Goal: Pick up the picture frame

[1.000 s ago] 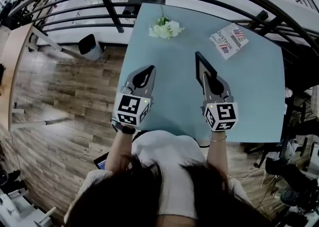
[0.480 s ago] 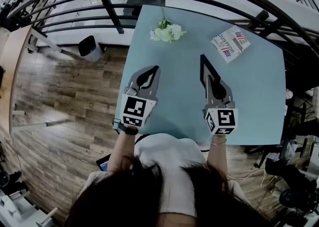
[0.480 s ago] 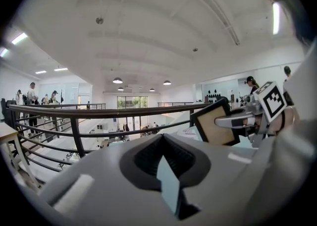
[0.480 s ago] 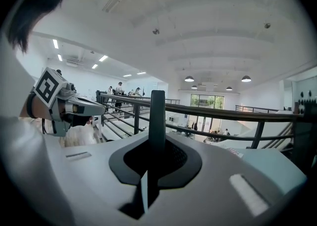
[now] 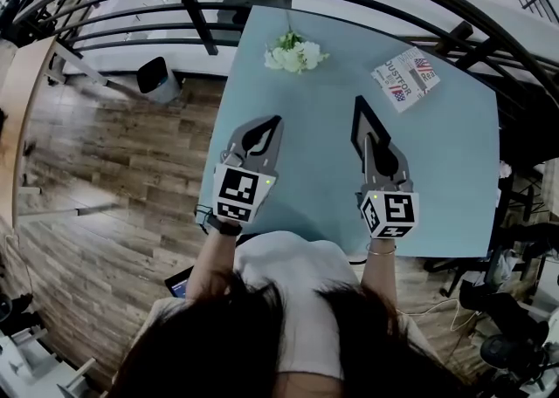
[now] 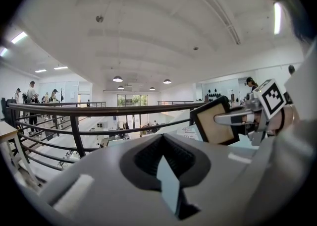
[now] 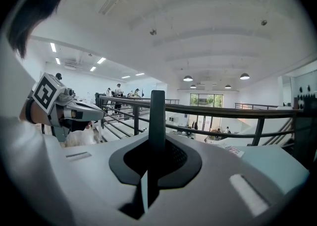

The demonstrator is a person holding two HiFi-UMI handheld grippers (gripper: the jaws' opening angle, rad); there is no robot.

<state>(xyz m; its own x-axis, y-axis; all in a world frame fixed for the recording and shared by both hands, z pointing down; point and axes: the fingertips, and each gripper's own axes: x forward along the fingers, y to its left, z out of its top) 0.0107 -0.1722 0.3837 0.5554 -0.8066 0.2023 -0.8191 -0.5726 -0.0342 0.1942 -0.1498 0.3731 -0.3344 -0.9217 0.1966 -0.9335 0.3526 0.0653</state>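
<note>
The picture frame [image 5: 358,121] is black and thin, and it hangs edge-on above the light blue table [image 5: 454,169]. My right gripper [image 5: 370,141] is shut on its lower part. In the right gripper view the frame [image 7: 157,116] stands upright between the jaws. From the left gripper view I see its tan back [image 6: 214,125] with the right gripper [image 6: 233,119] clamped on it. My left gripper [image 5: 261,132] is to the left of the frame, shut and holding nothing; its jaws [image 6: 166,170] meet with only the table showing through.
A bunch of white flowers [image 5: 294,54] lies at the table's far edge. A printed booklet [image 5: 404,76] sits at the far right. A black railing [image 5: 192,12] runs behind the table. Wooden floor [image 5: 113,152] drops away on the left.
Both grippers have drifted slightly right and farther over the table. The frame stays held in the right gripper, and the left gripper stays shut.
</note>
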